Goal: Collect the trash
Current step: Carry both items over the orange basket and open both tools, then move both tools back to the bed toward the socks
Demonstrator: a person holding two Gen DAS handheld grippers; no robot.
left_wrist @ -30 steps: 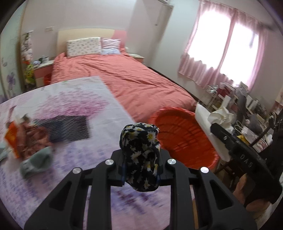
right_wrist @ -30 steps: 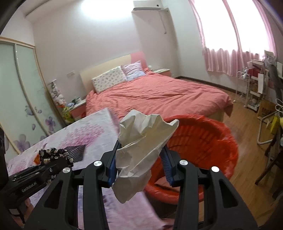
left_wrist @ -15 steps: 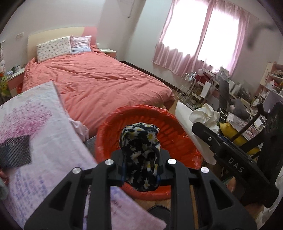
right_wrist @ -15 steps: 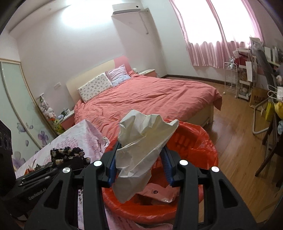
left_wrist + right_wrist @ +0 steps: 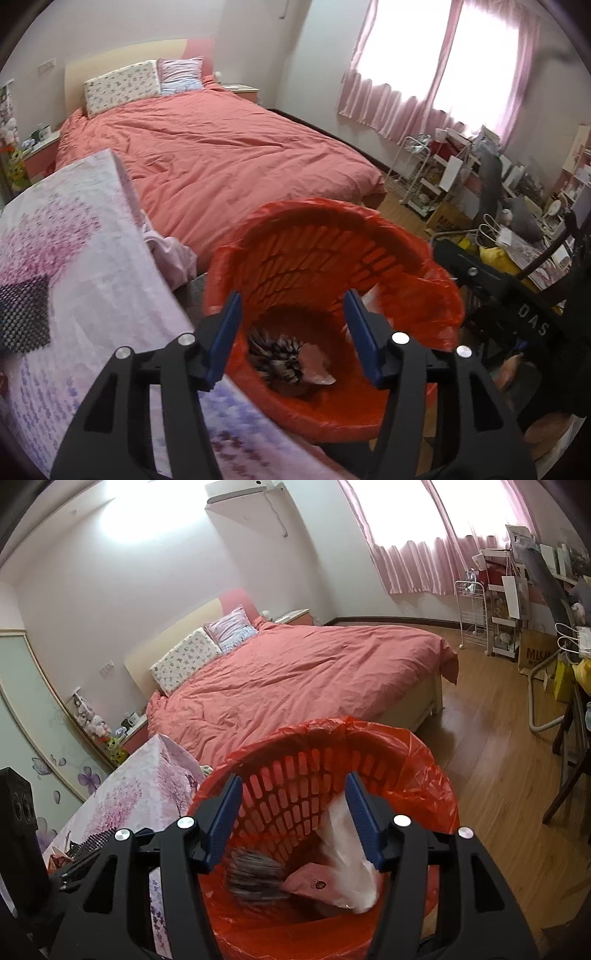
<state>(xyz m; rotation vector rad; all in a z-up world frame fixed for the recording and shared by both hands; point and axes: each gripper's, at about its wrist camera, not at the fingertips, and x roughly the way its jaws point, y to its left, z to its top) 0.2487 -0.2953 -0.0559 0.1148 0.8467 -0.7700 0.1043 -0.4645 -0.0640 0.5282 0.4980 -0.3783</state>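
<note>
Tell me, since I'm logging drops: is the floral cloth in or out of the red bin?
In. The floral cloth lies blurred at the bottom of the red bin.

At the left of my view the table [image 5: 92, 266] wears a floral cloth, a dark mesh mat [image 5: 22, 317] lying at its left edge; the red basket [image 5: 369, 240] stands on the wooden floor [image 5: 498, 775].

the red bin [image 5: 369, 746] stands open-mouthed, free from above. just beside the bin, the floral-cloth table [image 5: 74, 258] blocks one side and the bed [image 5: 295, 679] stands behind; bare wood floor [image 5: 491, 775] lies opposite the table.
</note>
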